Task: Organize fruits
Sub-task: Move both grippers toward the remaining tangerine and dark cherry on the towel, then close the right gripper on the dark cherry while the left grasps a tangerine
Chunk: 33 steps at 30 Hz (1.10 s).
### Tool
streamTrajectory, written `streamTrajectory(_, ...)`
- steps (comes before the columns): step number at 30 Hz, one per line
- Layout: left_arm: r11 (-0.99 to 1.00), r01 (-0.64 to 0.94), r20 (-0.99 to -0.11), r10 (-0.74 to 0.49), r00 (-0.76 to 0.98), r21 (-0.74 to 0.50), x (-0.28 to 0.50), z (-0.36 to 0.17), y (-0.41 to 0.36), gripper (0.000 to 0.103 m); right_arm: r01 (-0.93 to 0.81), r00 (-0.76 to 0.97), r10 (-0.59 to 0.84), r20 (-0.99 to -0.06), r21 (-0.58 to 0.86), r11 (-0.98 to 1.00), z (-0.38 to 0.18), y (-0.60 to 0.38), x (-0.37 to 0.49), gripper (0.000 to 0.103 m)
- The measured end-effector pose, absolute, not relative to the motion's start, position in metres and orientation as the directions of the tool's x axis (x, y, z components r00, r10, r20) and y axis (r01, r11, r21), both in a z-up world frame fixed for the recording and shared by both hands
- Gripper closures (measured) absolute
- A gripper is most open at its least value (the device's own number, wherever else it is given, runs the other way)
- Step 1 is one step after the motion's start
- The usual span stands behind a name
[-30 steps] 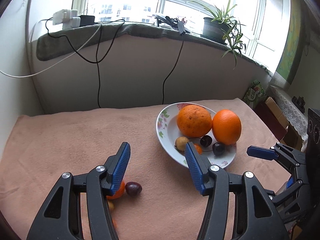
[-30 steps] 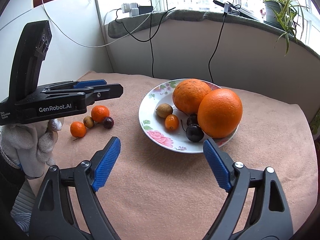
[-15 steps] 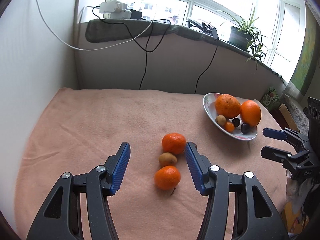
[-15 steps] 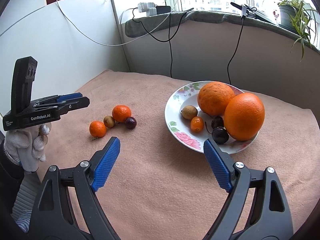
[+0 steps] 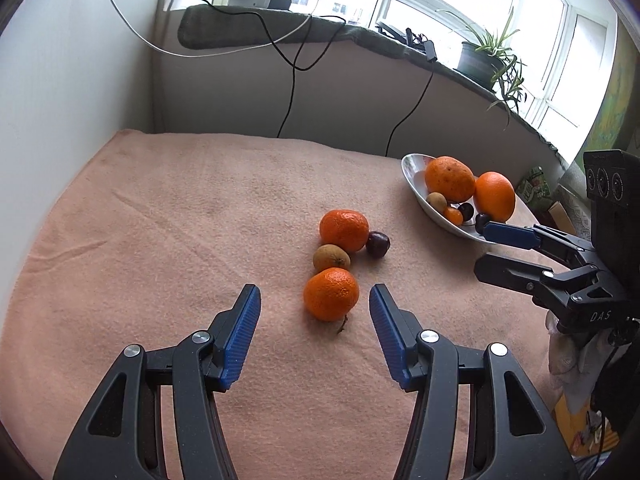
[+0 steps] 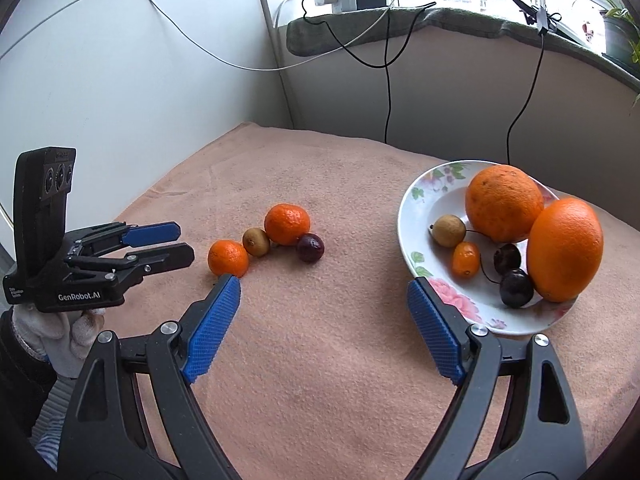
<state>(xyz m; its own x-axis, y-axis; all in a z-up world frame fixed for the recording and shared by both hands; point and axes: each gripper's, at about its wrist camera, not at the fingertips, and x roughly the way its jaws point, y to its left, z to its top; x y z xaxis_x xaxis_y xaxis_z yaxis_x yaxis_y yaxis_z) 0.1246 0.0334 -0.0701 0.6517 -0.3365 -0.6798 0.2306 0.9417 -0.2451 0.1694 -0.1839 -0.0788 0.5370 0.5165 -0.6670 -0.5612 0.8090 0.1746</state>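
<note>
Hovering with jaws apart and empty, the left tool (image 5: 315, 322) lines up on the nearest tangerine (image 5: 331, 294) at centre frame; the right tool (image 6: 324, 318), wide open, waits beside the plate (image 6: 416, 216) at right.

We see our right tool (image 6: 324, 306) with its blue pads wide apart and nothing between them, above the pink cloth (image 6: 320, 380) on the table. To its right stands a flowered plate (image 6: 416, 216) holding two big oranges, a small brown fruit, a tiny orange one and two dark cherries. At left our gloved hand (image 6: 52, 332) holds the left tool (image 6: 182, 244), its tips near a small tangerine (image 6: 228, 258) in a cluster with a brown fruit (image 6: 256, 242), a larger tangerine (image 6: 287, 224) and a dark plum (image 6: 310, 247).
</note>
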Motion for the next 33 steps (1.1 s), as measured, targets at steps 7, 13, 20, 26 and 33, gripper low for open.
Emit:
streamTrajectory(7,0.937,0.24,-0.694,-0.351,0.629,-0.256,0.128,-0.078,0.032,0.047,-0.573,0.507,0.516,-0.691,0.178,0.8,-0.087,-0.162,0.183,0.029)
streamTrajectory(13,0.932,0.251,-0.697,-0.362,0.619,-0.261,0.13,-0.08,0.031,0.047,-0.566,0.49,0.495,-0.718,0.169,0.807,-0.098,-0.148,0.197,0.043)
streamTrajectory(20,0.929,0.257,-0.7,-0.371,0.61,-0.268,0.134,-0.082,0.031,0.049,-0.564,0.47,0.484,-0.738,0.171,0.808,-0.108,-0.141,0.213,0.052)
streamTrajectory(26,0.927,0.266,-0.707,-0.374,0.6,-0.265,0.136,-0.084,0.026,0.051,-0.563,0.457,0.482,-0.748,0.176,0.808,-0.112,-0.14,0.219,0.055)
streamTrajectory(33,0.931,0.26,-0.719,-0.365,0.592,-0.258,0.14,-0.087,0.023,0.059,-0.572,0.449,0.471,-0.759,0.16,0.804,-0.115,-0.13,0.224,0.059)
